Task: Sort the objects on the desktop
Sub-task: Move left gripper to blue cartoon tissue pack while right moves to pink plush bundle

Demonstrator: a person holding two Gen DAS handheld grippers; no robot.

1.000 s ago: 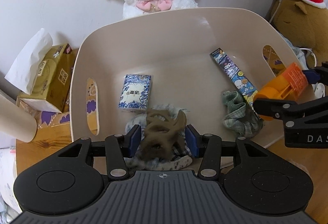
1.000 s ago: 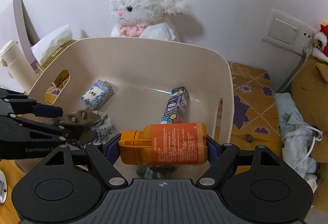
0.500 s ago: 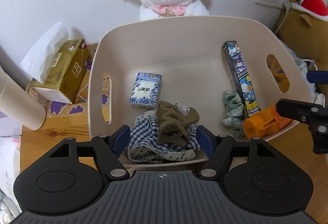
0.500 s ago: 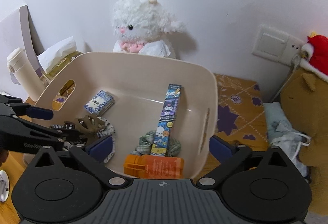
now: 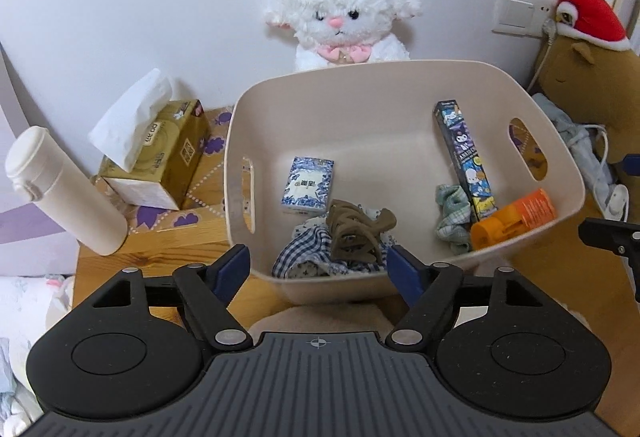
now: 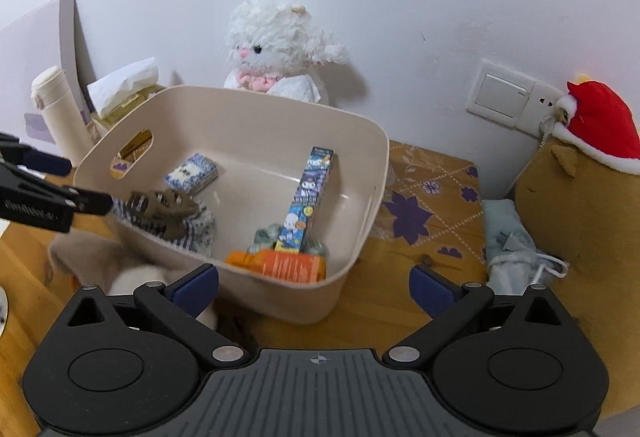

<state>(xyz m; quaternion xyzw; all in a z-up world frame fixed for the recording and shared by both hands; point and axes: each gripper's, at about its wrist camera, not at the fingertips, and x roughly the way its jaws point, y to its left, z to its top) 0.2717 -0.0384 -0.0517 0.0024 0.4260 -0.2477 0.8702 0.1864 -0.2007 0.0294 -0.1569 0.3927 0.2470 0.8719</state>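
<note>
A beige plastic bin [image 5: 400, 75] [image 6: 356, 257] stands on the wooden desk. Inside lie a brown hair claw [image 5: 356, 235] [image 6: 162, 207] on a checked cloth [image 5: 308, 253], a blue-and-white tissue pack [image 5: 307, 185] [image 6: 192, 173], a cartoon-printed box [image 5: 464, 153] [image 6: 308, 197], a green cloth [image 5: 452, 213] and an orange bottle [image 5: 516, 217] [image 6: 280, 265]. My left gripper [image 5: 318, 269] is open and empty at the bin's near rim. My right gripper [image 6: 314, 285] is open and empty in front of the bin's near right side.
A white plush lamb [image 5: 344, 13] sits behind the bin. A tissue box [image 5: 160, 153] and a white flask [image 5: 60, 185] stand to the left. A brown plush with a red hat [image 5: 588, 69] and cables [image 6: 520, 253] lie to the right. A beige cloth [image 6: 88, 257] lies before the bin.
Both grippers opened and let go: the hair claw dropped onto the checked cloth and the orange bottle into the bin. Both grippers then pulled back and up from the bin.
</note>
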